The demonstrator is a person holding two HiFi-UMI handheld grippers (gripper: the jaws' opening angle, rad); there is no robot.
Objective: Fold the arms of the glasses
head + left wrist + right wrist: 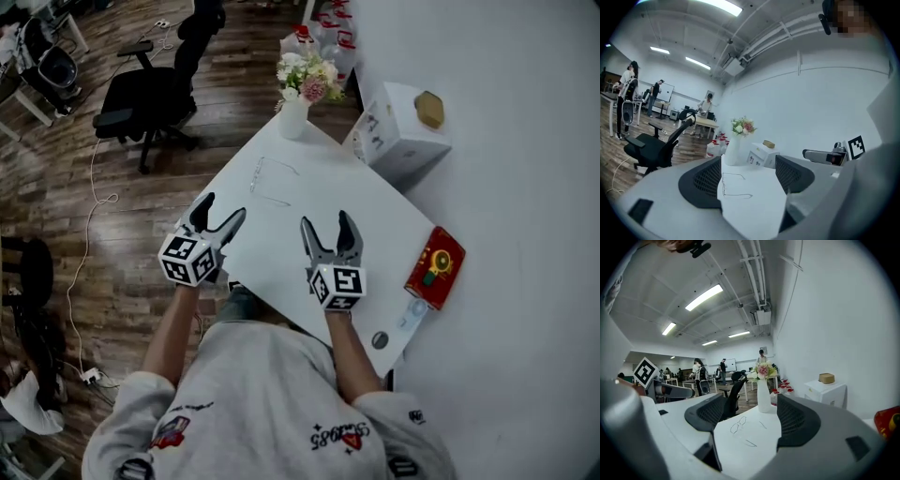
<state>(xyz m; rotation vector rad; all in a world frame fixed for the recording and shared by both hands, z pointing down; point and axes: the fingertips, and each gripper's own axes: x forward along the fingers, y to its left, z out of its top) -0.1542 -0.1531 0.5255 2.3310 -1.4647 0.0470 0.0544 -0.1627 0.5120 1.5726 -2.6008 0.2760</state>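
Note:
Thin wire-framed glasses (270, 180) lie on the white table (352, 220) with both arms spread out, near the far end. They also show as glasses (733, 184) in the left gripper view and as glasses (739, 427) in the right gripper view. My left gripper (217, 214) hovers open over the table's left edge, well short of them. My right gripper (332, 230) is open above the table's middle, also clear of the glasses. Nothing sits between either pair of jaws.
A white vase of flowers (302, 94) stands at the table's far corner. A white box (401, 131) with a brown object on top sits beyond it by the wall. A red package (435, 266) lies at the right edge. An office chair (155, 84) stands on the wood floor.

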